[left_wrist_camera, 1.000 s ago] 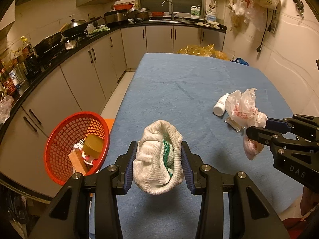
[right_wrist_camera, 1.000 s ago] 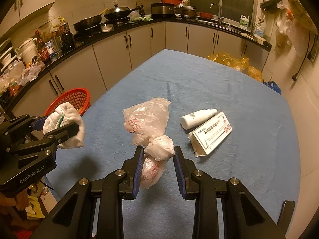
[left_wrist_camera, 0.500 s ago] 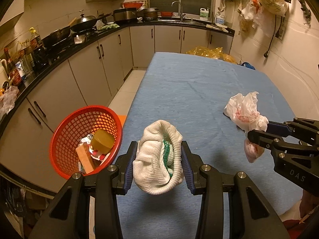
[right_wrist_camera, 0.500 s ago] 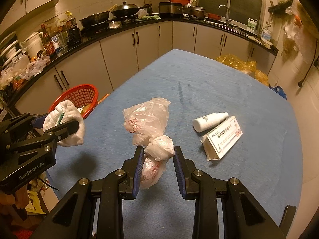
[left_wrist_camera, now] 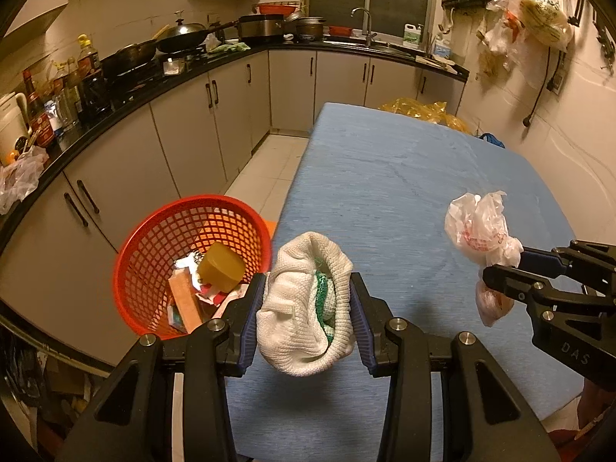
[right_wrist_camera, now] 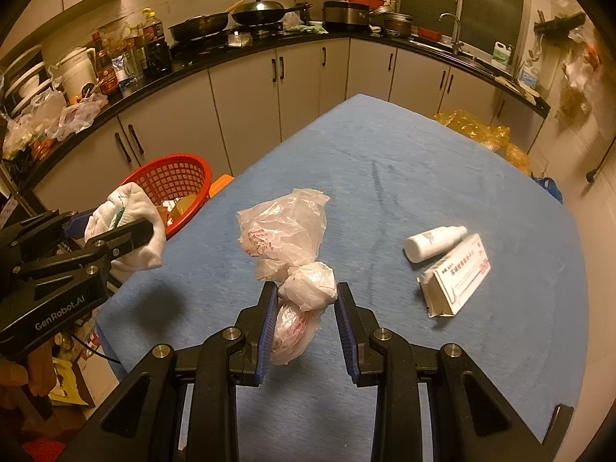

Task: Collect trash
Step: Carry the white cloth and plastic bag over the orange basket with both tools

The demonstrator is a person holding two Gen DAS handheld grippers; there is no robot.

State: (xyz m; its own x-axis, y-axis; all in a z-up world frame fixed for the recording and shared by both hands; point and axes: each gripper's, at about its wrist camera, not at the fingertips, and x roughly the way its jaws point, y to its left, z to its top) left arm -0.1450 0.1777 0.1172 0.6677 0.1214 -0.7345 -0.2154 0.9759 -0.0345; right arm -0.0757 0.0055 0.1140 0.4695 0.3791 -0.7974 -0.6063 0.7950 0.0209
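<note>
Your two wrist cameras look steeply down along their fingers, close above the blue tabletop [left_wrist_camera: 404,192]; both share it and the red basket [right_wrist_camera: 169,177].

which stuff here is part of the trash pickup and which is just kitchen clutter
Part of the job:
- white cloth in left gripper
- plastic bag in right gripper
- red basket holding trash
- white bottle and box on the table

Just lying about:
- wok
- sauce bottles
- yellow bags

Knit cloth rag [left_wrist_camera: 308,308] looks rough, the plastic bag [right_wrist_camera: 287,231] thin and crinkly, the basket [left_wrist_camera: 154,238] glossy plastic mesh, and the desk [left_wrist_camera: 385,192] has a matt woven cover.
</note>
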